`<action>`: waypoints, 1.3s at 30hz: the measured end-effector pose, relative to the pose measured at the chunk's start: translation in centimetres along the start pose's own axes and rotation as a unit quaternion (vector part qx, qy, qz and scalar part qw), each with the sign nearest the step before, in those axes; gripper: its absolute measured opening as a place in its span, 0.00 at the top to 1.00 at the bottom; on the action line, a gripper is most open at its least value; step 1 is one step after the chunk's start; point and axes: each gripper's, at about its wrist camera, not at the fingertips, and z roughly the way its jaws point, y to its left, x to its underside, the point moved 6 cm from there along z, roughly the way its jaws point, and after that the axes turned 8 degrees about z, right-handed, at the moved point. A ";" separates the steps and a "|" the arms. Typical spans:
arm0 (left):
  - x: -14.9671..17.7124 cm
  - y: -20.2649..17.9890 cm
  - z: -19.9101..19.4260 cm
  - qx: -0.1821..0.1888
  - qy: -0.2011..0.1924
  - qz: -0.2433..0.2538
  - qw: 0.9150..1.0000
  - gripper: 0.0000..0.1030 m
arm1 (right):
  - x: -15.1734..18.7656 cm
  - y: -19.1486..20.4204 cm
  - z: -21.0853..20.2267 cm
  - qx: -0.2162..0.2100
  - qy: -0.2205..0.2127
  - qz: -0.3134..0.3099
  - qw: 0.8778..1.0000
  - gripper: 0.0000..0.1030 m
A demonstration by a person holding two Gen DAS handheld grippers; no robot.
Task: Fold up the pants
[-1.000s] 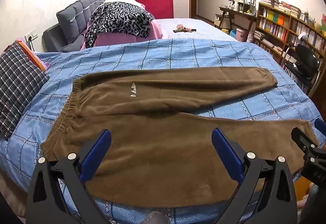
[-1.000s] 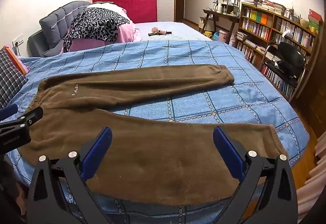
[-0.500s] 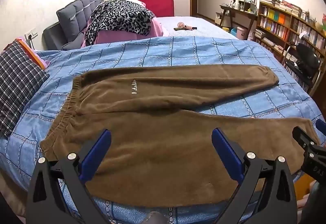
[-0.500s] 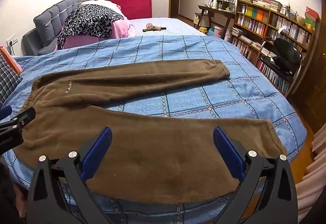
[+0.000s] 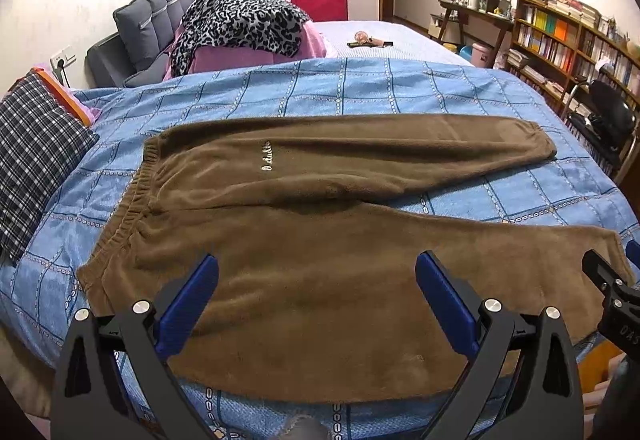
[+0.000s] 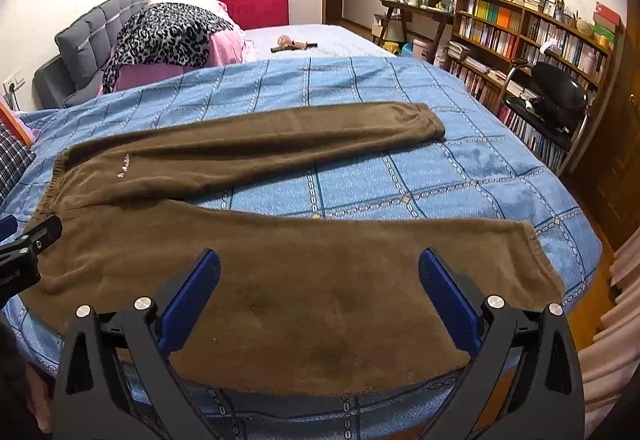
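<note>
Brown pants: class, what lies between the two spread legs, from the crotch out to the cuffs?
Only bare blue checked bedspread lies between the legs of the brown pants, a wedge widening toward the cuffs; the right wrist view shows it best.

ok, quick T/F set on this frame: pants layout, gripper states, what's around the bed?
1. The brown pants lie spread flat on the blue blanket. True.
2. The two legs are stacked on each other. False: they lie apart, blanket showing between them.
3. The left gripper is open. True.
4. The right gripper is clamped on the cuff. False: it is open and holds nothing.
5. The waistband is toward the plaid pillow. True.
6. The bookshelf is empty. False: it is full of books.
</note>
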 end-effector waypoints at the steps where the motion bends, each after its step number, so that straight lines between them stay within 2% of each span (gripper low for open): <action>1: 0.0 0.1 0.0 -0.001 0.001 -0.001 1.000 0.05 | 0.0 -0.1 0.1 0.000 0.000 0.001 1.000 0.03; 39: 0.9 1.2 1.8 0.000 0.028 -0.012 1.000 0.05 | 0.7 0.2 1.5 -0.002 0.018 0.004 1.000 0.03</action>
